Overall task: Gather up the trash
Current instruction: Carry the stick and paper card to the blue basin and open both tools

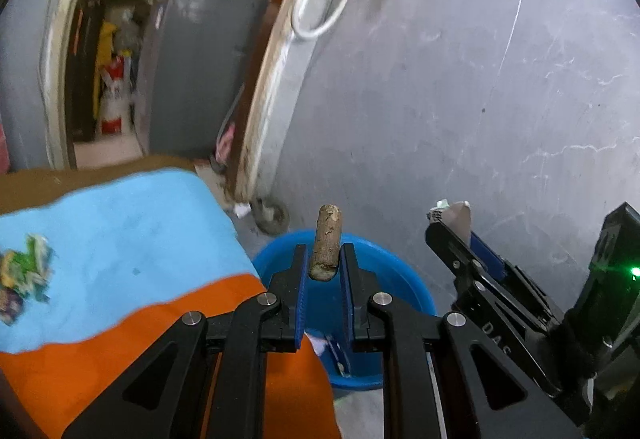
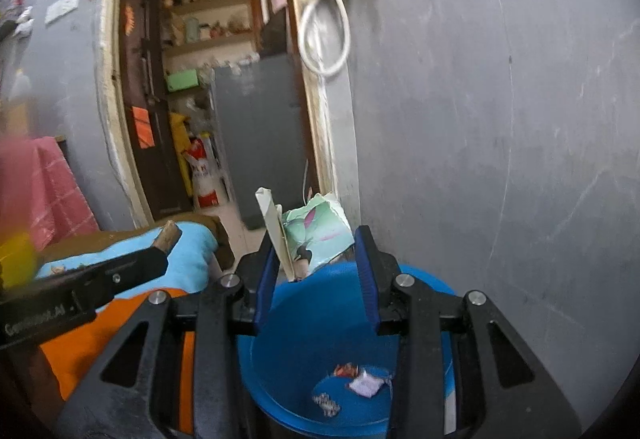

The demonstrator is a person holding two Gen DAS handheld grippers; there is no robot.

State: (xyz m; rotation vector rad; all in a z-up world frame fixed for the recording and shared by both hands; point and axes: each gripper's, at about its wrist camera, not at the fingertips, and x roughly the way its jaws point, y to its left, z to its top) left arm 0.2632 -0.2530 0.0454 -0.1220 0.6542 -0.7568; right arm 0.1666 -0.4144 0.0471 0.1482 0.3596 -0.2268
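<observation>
Left tool (image 1: pixel 323 263) gripping short wooden stick (image 1: pixel 327 242) between nearly closed jaws, hovering above blue bucket (image 1: pixel 404 271). Right tool (image 2: pixel 320 259) standing wide open over same bucket, torn paper scrap (image 2: pixel 320 235) leaning against its left finger. Wrappers (image 2: pixel 362 383) lying on bucket bottom. Blue-and-orange cloth (image 1: pixel 120 263) lying just beside bucket, crumpled wrapper (image 1: pixel 24 275) resting on it. Grey wall (image 1: pixel 480 79) and doorway (image 2: pixel 224 99) standing behind.

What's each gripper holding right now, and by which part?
Left gripper: wooden stick, between the pads near its lower end. Right gripper: open; torn paper sits against its left finger only, not pinched.
</observation>
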